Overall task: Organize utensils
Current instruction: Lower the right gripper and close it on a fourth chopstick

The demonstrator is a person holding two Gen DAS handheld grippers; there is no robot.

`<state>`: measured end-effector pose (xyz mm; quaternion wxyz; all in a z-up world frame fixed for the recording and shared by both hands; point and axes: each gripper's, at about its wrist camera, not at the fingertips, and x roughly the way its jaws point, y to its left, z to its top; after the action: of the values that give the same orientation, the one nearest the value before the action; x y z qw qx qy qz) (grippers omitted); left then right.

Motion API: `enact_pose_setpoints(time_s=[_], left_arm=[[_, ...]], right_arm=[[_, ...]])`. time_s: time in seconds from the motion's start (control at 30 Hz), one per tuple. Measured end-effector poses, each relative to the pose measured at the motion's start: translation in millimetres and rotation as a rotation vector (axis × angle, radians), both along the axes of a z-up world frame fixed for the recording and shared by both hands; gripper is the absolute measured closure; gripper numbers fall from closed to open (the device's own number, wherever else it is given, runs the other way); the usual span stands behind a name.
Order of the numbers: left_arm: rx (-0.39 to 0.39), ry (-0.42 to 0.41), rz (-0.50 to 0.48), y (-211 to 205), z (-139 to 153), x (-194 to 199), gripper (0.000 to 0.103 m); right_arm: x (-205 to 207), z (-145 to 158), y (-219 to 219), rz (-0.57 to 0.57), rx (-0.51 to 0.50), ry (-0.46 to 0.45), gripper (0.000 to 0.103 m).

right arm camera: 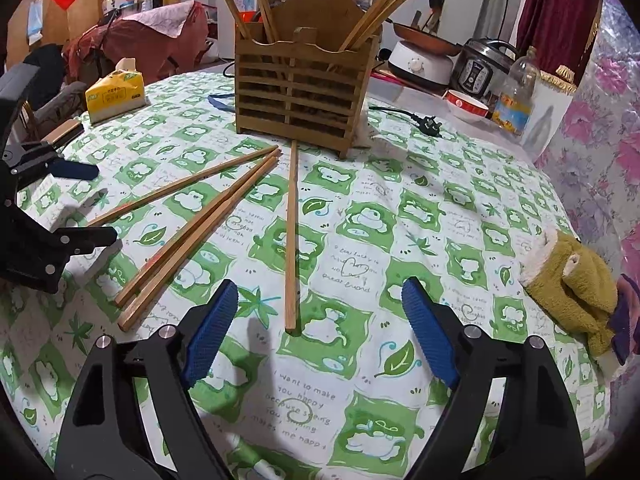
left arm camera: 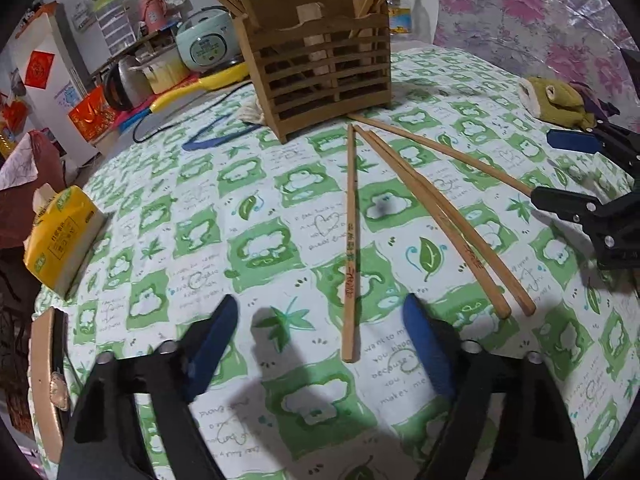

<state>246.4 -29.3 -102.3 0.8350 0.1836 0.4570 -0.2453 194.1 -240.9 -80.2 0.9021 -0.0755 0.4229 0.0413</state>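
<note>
Several wooden chopsticks lie loose on the green patterned tablecloth in front of a slatted wooden utensil holder [left arm camera: 320, 68] that also shows in the right wrist view [right arm camera: 306, 80] and holds more chopsticks upright. In the left wrist view, one chopstick [left arm camera: 351, 240] lies just ahead of my open, empty left gripper [left arm camera: 320, 320]; a pair [left arm camera: 440, 216] lies to its right. In the right wrist view, a single chopstick [right arm camera: 292, 236] lies ahead of my open, empty right gripper [right arm camera: 320, 312], with the pair [right arm camera: 200, 236] to the left. Each gripper appears at the edge of the other's view.
A yellow tissue pack [left arm camera: 60, 236] sits at the table's left edge. An olive cloth [right arm camera: 572, 284] lies at the right edge. Rice cookers, a bowl [right arm camera: 466, 106], a bottle [right arm camera: 516, 96] and a power plug [right arm camera: 430, 124] stand behind the holder.
</note>
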Motion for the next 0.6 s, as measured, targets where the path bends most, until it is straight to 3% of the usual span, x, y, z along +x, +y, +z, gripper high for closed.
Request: enact_pose_setpoints(time_s=[0.07, 0.13, 0.27, 0.47, 0.6], left_arm=[[-0.037, 0.040, -0.008, 3.4, -0.1, 0.6, 0.040], [-0.071, 0.077, -0.002, 9.6, -0.5, 1.0, 0.044], [-0.104, 0.108, 0.013, 18.7, 0.0, -4.9, 0.044], [-0.075, 0.088, 0.008, 17.5, 1.1, -21.3, 0.045], [-0.079, 0.090, 0.024, 17.5, 1.0, -20.0, 0.045]], right_arm=[[-1.2, -0.3, -2.0, -0.006, 0.019, 0.007, 0.027], [-3.1, -0.3, -6.5, -0.014, 0.044, 0.012, 0.030], [-12.1, 2.2, -20.5, -0.030, 0.140, 0.012, 0.033], [-23.6, 1.5, -11.5, -0.004, 0.113, 0.031, 0.043], [-21.6, -1.6, -9.3, 0.005, 0.103, 0.056, 0.058]])
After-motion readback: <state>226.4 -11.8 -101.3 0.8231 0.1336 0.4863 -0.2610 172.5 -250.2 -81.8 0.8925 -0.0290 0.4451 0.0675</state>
